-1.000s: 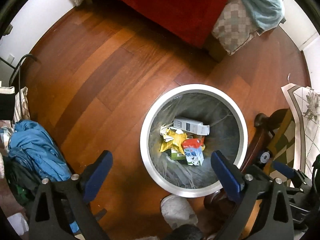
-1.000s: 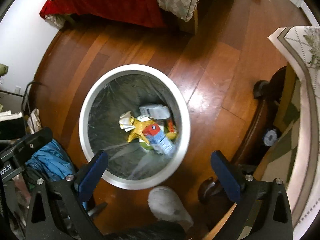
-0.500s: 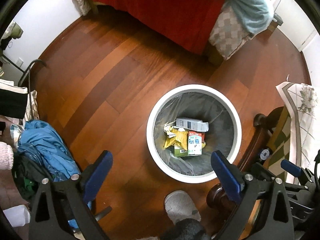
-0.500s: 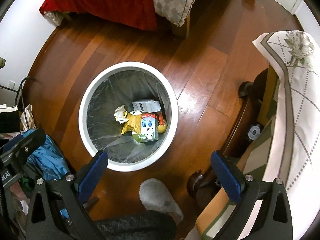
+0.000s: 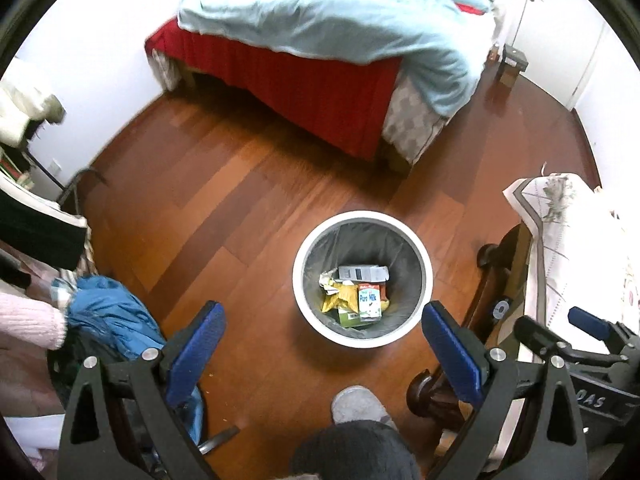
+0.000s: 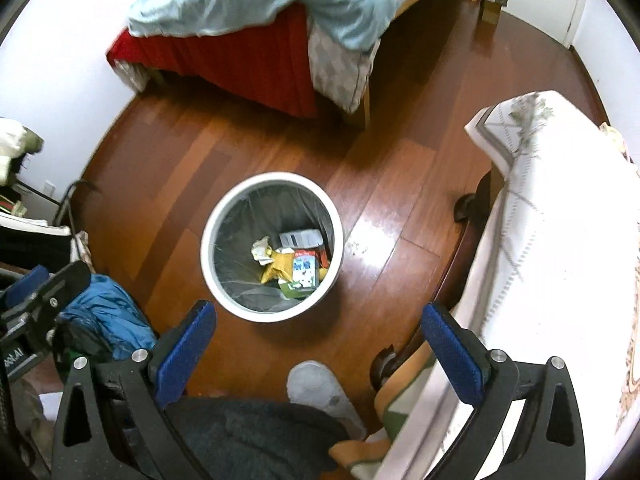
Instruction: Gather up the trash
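A round white trash bin point(image 5: 298, 280) with a grey liner stands on the wooden floor; it also shows in the right wrist view point(image 6: 208, 256). Inside lie a milk carton point(image 5: 369, 301), a yellow wrapper point(image 5: 340, 298), a grey box point(image 5: 362, 273) and crumpled paper. The carton shows in the right wrist view point(image 6: 304, 272) too. My left gripper point(image 5: 324, 354) is open and empty, held high above the floor near the bin. My right gripper point(image 6: 318, 350) is open and empty, also high above the bin.
A bed point(image 5: 320, 80) with a red skirt and light blue blanket stands at the back. A table with a white cloth point(image 6: 560, 240) is on the right. Blue clothing point(image 5: 108, 316) lies piled on the left. A person's slippered foot point(image 6: 316, 388) is below.
Both grippers have risen well away from the bin, which now looks smaller. The milk carton has settled flat among the trash. More of the bed and table is in view.
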The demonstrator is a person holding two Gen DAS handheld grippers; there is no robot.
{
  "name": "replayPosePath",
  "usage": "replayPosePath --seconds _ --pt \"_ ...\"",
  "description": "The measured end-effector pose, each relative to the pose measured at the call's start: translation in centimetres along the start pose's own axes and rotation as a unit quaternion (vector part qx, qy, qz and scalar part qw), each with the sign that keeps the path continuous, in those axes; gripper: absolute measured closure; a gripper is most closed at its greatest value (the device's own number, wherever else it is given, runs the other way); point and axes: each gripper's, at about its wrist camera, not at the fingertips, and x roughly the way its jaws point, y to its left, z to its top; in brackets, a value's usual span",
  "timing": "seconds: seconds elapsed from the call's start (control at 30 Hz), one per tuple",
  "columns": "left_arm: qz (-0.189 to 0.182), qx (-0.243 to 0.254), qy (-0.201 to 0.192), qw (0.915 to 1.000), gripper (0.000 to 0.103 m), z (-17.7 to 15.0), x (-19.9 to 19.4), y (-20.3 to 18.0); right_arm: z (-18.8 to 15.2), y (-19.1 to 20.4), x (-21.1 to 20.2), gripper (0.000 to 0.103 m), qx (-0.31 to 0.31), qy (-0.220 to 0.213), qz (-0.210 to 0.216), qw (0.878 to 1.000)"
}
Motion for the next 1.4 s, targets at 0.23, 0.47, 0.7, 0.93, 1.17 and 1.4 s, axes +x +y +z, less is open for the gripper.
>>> replayPosePath --seconds 0.23,0.47,0.7,0.93,1.17,1.4 --pt "-0.006 0.011 -0.045 0.9989 0.003 -1.3 -6.6 -2.4 -3.0 -3.6 -8.5 0.000 0.047 -0.054 0.044 0.996" --pt "-0.049 0.074 -0.057 0.9944 0.003 -4.1 -8.8 -12.2 -9.5 -15.8 -16.6 0.000 0.154 -0.103 0.009 0.983" --pt "-0.104 0.178 0.018 0.9783 0.003 -9.4 -4.5 -28.7 -18.2 -34.0 -19.7 0.000 0.288 -0.102 -0.117 0.945" --pt "-0.086 0.251 0.081 0.9606 0.003 -13.2 1.2 -41.7 -22.6 -48.3 -18.6 0.000 0.363 -0.103 -0.163 0.912" --pt "-0.052 0.279 0.096 0.9541 0.003 -13.9 3.8 -47.6 -20.9 -55.0 -16.8 0.000 0.371 -0.123 -0.183 0.902" --pt "-0.040 0.282 0.099 0.9534 0.002 -13.7 5.0 -48.5 -18.8 -57.2 -14.7 0.031 0.369 -0.134 -0.171 0.904"
